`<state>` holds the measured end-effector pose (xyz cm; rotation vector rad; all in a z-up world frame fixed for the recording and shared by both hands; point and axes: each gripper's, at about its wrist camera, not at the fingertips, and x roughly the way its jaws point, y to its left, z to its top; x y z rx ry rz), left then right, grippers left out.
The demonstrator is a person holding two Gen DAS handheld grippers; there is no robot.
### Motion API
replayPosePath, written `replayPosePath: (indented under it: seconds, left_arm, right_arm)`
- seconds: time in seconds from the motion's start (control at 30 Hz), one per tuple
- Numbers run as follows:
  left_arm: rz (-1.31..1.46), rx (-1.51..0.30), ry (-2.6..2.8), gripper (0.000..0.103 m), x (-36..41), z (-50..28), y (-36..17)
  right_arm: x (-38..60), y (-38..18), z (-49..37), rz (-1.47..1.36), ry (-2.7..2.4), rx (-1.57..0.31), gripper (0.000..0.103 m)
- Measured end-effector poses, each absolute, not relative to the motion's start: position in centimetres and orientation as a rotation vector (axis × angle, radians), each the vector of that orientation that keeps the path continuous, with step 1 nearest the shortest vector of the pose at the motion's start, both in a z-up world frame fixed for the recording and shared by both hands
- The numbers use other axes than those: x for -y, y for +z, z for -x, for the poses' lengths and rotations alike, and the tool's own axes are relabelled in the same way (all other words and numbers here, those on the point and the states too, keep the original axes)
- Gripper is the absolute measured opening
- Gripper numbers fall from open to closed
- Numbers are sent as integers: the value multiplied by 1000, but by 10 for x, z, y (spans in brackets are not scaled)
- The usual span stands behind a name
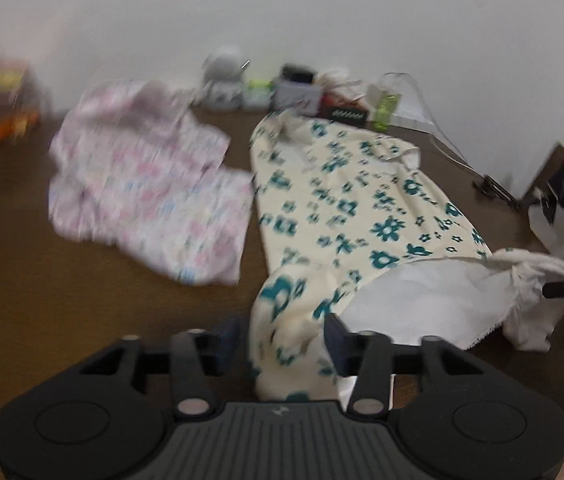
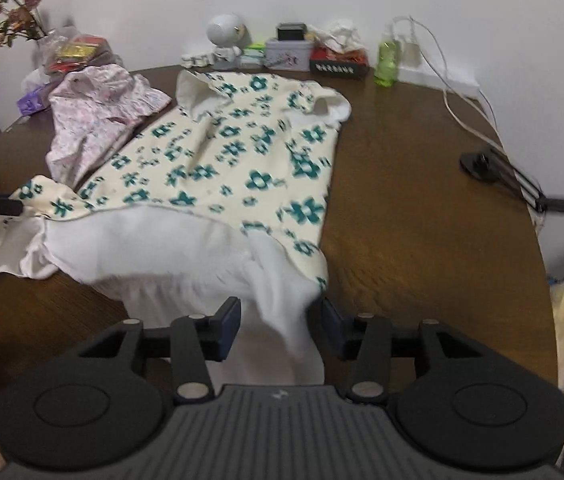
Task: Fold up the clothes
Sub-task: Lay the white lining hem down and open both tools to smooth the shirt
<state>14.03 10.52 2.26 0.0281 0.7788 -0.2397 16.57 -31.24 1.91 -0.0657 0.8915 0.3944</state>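
Note:
A cream garment (image 1: 362, 208) with teal flowers lies spread on the brown table (image 1: 22, 300), its white lining turned up along the near hem. My left gripper (image 1: 280, 338) stands open at the hem's near corner, with bunched cloth lying loose between its fingers. In the right wrist view the same garment (image 2: 242, 152) stretches away, and my right gripper (image 2: 280, 322) is open with a fold of white lining between its fingers. A pink patterned garment (image 1: 142, 188) lies crumpled to the left, also visible as the pink garment (image 2: 94, 120) beside the cream one.
Along the wall stand a white round gadget (image 2: 224, 34), a tin box (image 2: 288, 54), a green bottle (image 2: 387, 60) and a white cable (image 2: 466, 116). A black stand (image 2: 498, 168) lies at the right. Dried flowers (image 2: 10, 12) and packets sit back left.

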Motion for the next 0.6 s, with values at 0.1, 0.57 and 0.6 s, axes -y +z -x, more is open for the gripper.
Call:
replayPosePath:
  seconds: [0.1, 0.57, 0.6]
  left_arm:
    - [-213, -764, -266, 55, -82, -145, 24]
    - [-86, -753, -200, 19, -104, -176, 20]
    - [-75, -752, -178, 43, -108, -175, 21]
  right_arm:
    - [322, 6, -165, 24, 368, -904, 47]
    - [344, 32, -163, -245, 463, -808, 2]
    - [347, 42, -164, -248, 455, -782, 8]
